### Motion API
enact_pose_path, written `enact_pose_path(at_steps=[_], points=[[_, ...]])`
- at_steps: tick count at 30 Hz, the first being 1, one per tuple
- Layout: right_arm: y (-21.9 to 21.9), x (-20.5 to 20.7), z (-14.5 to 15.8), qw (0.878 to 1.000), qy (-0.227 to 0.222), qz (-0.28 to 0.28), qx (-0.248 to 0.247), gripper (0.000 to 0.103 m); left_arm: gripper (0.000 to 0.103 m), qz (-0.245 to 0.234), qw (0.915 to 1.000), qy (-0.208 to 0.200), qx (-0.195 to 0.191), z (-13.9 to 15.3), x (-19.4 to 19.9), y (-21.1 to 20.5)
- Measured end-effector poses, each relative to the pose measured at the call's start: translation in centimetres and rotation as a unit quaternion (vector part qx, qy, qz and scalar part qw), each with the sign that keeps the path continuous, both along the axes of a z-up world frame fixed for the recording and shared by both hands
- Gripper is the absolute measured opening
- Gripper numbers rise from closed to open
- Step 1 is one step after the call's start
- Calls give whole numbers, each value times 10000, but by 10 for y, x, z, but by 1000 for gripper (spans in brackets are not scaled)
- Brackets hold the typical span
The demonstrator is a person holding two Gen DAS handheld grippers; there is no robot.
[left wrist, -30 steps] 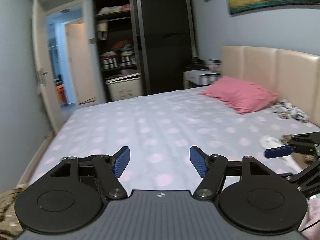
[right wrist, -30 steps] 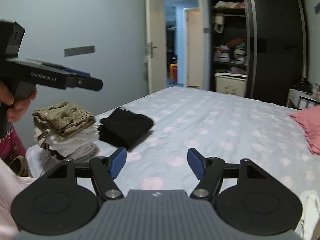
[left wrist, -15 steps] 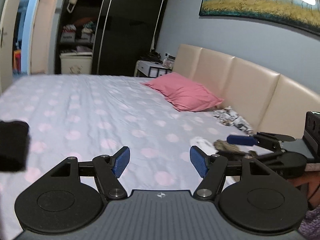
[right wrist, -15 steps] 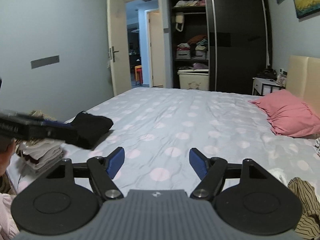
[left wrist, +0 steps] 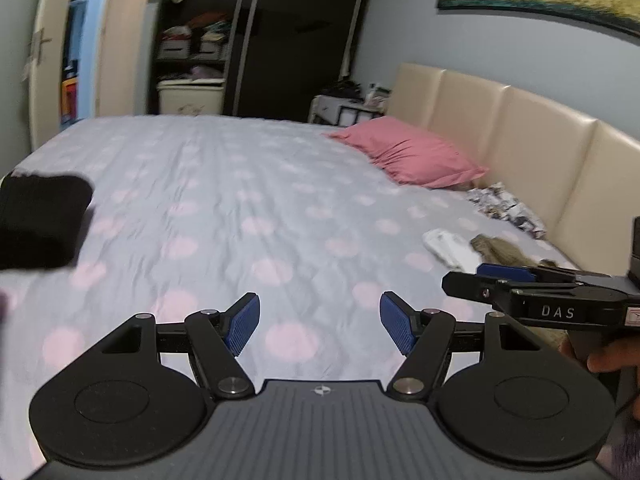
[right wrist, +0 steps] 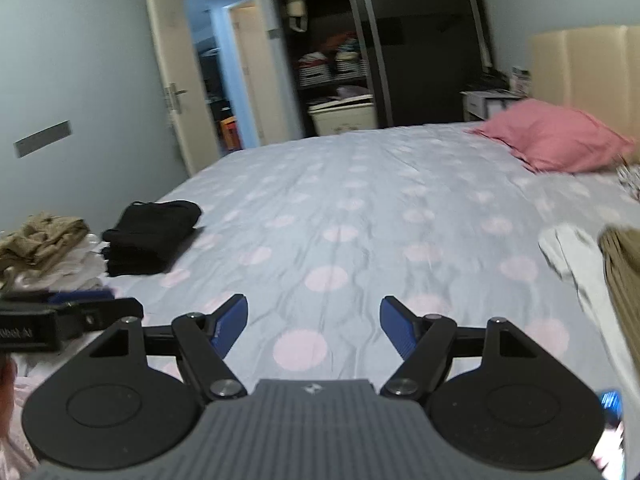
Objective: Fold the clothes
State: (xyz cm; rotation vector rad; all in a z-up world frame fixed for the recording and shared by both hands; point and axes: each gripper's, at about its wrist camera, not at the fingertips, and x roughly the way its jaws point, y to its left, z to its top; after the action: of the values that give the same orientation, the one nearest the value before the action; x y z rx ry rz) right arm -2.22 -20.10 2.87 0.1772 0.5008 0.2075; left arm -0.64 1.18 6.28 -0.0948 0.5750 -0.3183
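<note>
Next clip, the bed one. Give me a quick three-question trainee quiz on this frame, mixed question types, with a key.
1. True or false: the left gripper is shut on a garment.
2. Multiple choice: the folded black garment lies
A. on the pink pillow
B. on the bed beside the stack of folded clothes
C. between the right gripper's fingers
3. Fill in: the unfolded white garment and the olive striped one lie near the bed's ____.

Key:
1. False; both grippers stand open with only sheet behind them.
2. B
3. headboard
</note>
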Motion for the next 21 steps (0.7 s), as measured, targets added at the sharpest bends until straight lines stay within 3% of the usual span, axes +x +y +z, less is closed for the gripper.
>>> enact_pose_path(at_steps=[7,12,17,21], points=[[30,-2,-33,9997,68,-195,-158,75,65,685,9973,255,1,-38,-2,2],[38,1,-47,9990,39,-125,-429,79,67,1051,9944,51,17,-51,-5,9],[44,3,-58,9984,71,-70,-565,85,71,1240,9920,194,105,-72,-2,11],[48,11,-62,9987,174,-81,-476,89,73,1325,9903,151,401,-81,2,8]])
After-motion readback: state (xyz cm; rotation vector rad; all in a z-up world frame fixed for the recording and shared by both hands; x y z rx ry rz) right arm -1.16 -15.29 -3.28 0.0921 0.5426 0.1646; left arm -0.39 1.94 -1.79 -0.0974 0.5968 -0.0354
